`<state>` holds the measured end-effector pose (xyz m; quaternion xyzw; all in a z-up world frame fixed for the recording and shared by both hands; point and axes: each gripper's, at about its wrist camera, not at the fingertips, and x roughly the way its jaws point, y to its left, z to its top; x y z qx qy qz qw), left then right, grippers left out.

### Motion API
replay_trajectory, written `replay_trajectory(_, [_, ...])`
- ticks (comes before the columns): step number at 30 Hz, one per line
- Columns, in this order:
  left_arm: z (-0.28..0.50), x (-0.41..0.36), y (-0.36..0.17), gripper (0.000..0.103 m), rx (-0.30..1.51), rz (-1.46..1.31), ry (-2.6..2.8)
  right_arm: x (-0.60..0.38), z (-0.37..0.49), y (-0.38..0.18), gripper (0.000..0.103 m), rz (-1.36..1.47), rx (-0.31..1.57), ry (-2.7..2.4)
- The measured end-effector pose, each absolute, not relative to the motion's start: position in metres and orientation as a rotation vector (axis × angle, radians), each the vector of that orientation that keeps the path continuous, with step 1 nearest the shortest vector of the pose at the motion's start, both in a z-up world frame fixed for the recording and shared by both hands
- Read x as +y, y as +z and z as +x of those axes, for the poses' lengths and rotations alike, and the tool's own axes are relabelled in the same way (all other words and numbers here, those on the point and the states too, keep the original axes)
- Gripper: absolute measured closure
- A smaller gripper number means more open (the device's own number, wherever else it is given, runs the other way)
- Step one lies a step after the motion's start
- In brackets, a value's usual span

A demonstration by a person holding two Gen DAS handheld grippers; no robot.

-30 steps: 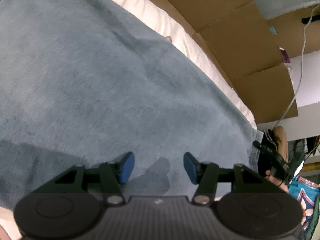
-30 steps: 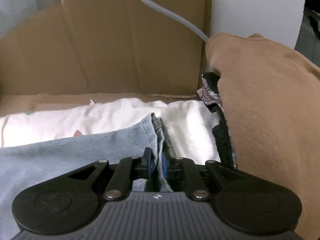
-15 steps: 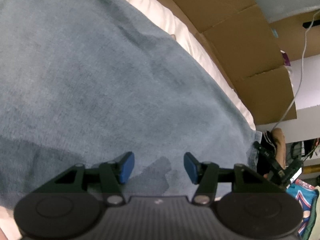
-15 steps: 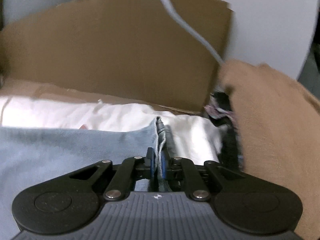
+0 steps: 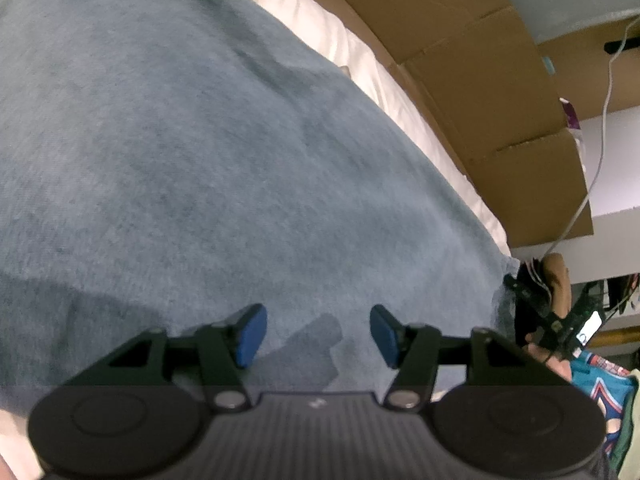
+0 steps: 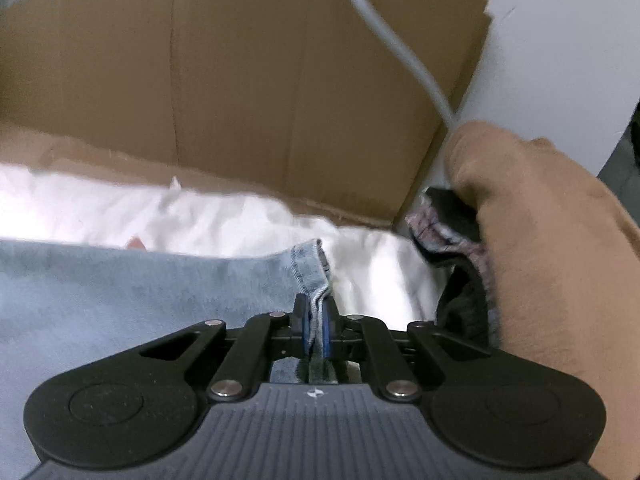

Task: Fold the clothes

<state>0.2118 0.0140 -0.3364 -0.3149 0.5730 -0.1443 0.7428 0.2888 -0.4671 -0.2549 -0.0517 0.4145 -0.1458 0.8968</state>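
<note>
A light blue denim garment point(image 5: 200, 160) lies spread flat over a white sheet and fills most of the left wrist view. My left gripper point(image 5: 316, 320) hovers just above its near part; its jaws are opening, and nothing is between the blue pads. In the right wrist view the same garment point(image 6: 120, 280) ends in a stitched hem corner point(image 6: 312, 268). My right gripper point(image 6: 316, 320) is shut on that hem, with the folded edge pinched between its pads.
A white sheet point(image 6: 200, 220) covers the surface under the garment. Cardboard panels point(image 6: 280, 80) stand along its far edge, with a grey cable point(image 6: 400, 52) hanging in front. A brown garment point(image 6: 560, 260) and dark patterned clothes point(image 6: 452, 236) are piled at the right.
The right gripper's pads have closed tight on the denim hem, and that gripper has rolled and shifted a little. The left gripper stays in place with its jaws slightly wider.
</note>
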Motion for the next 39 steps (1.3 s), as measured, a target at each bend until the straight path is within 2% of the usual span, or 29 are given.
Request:
replay_trajectory(2, [0.211, 0.014, -0.335, 0.041, 1.255, -0.687, -0.314, -0.467, 0.290, -0.255, 0.094, -0.104, 0.859, -0.314])
replay_trajectory(3, [0.210, 0.014, -0.334, 0.041, 1.256, -0.686, -0.314, -0.468, 0.288, -0.251, 0.085, -0.087, 0.851, -0.323])
replay_trajectory(5, [0.209, 0.013, -0.332, 0.040, 1.257, -0.686, -0.316, -0.471, 0.281, -0.238, 0.078, -0.062, 0.807, -0.322])
replay_trajectory(11, [0.199, 0.009, -0.323, 0.040, 1.251, -0.661, -0.327, -0.479, 0.249, -0.192, 0.077, -0.014, 0.701, -0.263])
replay_trajectory(18, [0.184, -0.010, -0.303, 0.040, 1.256, -0.519, -0.379, -0.489, 0.192, -0.162, 0.074, 0.077, 0.679, -0.240])
replay_trajectory(26, [0.157, -0.032, -0.290, 0.039, 1.263, -0.455, -0.416, -0.489, 0.132, -0.142, 0.074, 0.093, 0.662, -0.214])
replay_trajectory(31, [0.143, -0.047, -0.295, 0.039, 1.271, -0.446, -0.408, -0.488, 0.099, -0.133, 0.069, 0.112, 0.640, -0.206])
replay_trajectory(39, [0.132, -0.061, -0.303, 0.036, 1.290, -0.409, -0.395, -0.494, 0.058, -0.148, 0.068, 0.244, 0.673, -0.248])
